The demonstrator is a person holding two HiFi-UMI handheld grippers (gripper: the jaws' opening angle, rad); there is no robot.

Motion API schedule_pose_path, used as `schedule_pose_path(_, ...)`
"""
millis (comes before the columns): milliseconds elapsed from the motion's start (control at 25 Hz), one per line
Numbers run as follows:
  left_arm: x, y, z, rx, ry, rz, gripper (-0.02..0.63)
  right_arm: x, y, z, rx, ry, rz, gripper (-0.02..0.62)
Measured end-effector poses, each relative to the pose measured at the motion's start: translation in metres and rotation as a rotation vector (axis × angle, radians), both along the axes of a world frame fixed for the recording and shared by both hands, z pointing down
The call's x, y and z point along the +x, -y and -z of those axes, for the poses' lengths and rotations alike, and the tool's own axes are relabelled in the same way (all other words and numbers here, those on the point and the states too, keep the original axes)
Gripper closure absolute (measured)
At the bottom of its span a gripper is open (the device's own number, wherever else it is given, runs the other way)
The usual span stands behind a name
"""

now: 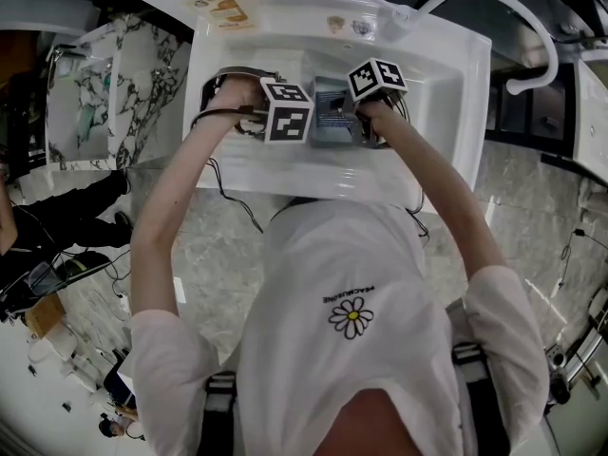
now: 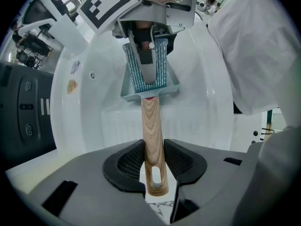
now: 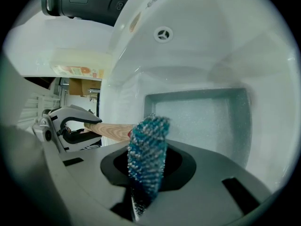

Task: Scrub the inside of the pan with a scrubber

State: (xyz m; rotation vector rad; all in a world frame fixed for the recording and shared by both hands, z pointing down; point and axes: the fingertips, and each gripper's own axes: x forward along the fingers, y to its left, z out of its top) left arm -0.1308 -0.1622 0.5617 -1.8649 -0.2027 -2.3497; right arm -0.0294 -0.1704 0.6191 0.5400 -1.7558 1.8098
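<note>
Fingers (image 2: 129, 163) first, in the left gripper view: the left gripper (image 2: 153, 166) has both dark ribbed pads pressed on the wooden handle (image 2: 151, 135), one on each side. The handle's slotted end pokes out toward the camera. From there the handle runs straight up the frame to the pan (image 2: 173, 86), a square grey-blue one sitting down in the white sink (image 2: 202, 79). The right gripper (image 2: 149, 55) reaches in from above with the blue scrubber (image 2: 161, 65) down in the pan's hollow. Whether it touches the pan floor, I can't tell from this angle.

Over to the right gripper view. The right gripper (image 3: 146, 173) is clamped on the scrubber (image 3: 146, 157), a knobbly blue mesh flecked with white that stands upright between the jaws. Beyond it the inside of the pan (image 3: 202, 121) faces me, pale and speckled, with the raised rim all round. The scrubber's top sits in front of the pan's left rim. At the left the handle (image 3: 110, 130) sticks out sideways into the left gripper (image 3: 70, 126), with the sink wall (image 3: 202, 46) curving behind and a round overflow fitting (image 3: 164, 33) higher up.

Head view now — both bare forearms reach into the sink (image 1: 446, 93). The two marker cubes, left (image 1: 287, 112) and right (image 1: 377, 77), are close together. The pan (image 1: 332, 112) shows as a grey patch between them, low in the basin. A white curved faucet (image 1: 503, 17) arcs over the far right corner.
</note>
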Motion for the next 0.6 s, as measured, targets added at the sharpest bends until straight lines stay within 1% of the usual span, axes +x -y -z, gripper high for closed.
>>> schedule_pose_path(200, 0.000, 0.001, -0.001, -0.001, -0.004, 0.001, 0.468, 0.037, 0.006, -0.002, 0.049, -0.070, 0.018, 0.535)
schedule_pose_path(440, 0.001, -0.001, 0.000, 0.000, -0.004, 0.003, 0.468, 0.105, -0.003, -0.035, 0.058, -0.255, 0.041, 0.534)
schedule_pose_path(520, 0.001, -0.002, 0.000, 0.001, -0.001, 0.001, 0.468, 0.117, -0.010, -0.045, 0.053, -0.298, 0.053, 0.535)
schedule_pose_path(600, 0.000, -0.002, 0.000, 0.004, -0.001, 0.000, 0.468, 0.120, -0.016, -0.051, 0.044, -0.315, 0.067, 0.535)
